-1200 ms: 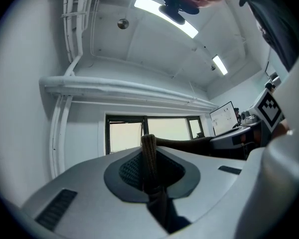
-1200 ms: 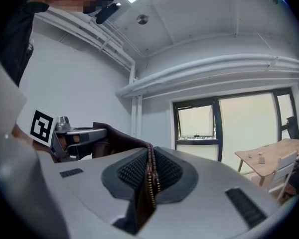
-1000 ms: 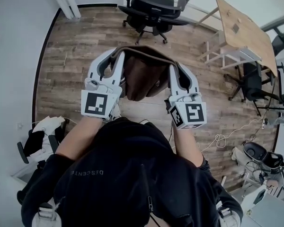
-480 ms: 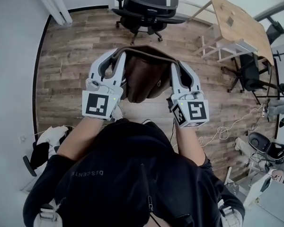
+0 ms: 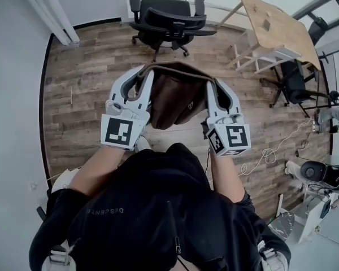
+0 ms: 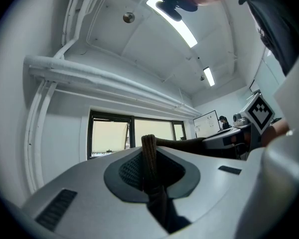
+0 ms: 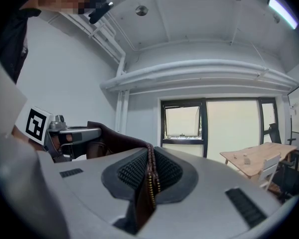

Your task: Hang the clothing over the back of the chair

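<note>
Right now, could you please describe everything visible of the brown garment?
The dark brown garment looks soft and matte. Its top edge is stretched between the left gripper, shut on a ribbed edge, and the right gripper, shut on an edge with a brass-coloured zip. The rest hangs in loose folds above the wooden floor, short of the black office chair.

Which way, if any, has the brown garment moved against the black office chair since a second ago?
Yes, slightly: in the head view the brown garment has shifted rightward relative to the black office chair.
</note>
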`<state>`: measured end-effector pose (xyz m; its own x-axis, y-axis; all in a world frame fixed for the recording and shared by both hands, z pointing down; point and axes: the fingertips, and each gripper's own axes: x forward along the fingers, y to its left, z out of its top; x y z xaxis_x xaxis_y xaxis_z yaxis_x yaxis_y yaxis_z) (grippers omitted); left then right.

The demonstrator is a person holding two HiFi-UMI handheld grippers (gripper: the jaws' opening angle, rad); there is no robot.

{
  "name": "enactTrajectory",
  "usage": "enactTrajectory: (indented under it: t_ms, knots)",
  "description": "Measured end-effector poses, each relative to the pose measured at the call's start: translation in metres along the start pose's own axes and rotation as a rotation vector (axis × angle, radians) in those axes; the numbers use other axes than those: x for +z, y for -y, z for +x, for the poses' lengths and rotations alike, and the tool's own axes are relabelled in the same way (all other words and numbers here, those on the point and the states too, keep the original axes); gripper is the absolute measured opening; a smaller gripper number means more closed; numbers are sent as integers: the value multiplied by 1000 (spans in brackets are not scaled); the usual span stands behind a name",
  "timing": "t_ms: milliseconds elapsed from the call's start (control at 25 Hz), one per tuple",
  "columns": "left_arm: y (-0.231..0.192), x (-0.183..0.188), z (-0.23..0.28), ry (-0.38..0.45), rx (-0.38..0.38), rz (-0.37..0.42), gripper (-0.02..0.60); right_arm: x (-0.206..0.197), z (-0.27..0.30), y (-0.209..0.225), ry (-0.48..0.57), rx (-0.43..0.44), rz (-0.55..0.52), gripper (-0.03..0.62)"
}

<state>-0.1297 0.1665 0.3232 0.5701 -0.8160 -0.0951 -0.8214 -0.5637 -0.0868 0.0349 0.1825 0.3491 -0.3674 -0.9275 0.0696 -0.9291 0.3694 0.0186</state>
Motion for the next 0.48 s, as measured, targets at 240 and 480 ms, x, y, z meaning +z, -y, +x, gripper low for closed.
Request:
enactTrajectory:
  t_ms: [240, 480]
  knots:
    - [-12, 8, 24, 6, -23, 7, 49, 11, 20, 12, 9, -4, -6, 48]
    - [-21, 13, 50, 11, 11, 20, 49, 18, 44, 28, 20, 39, -11, 48]
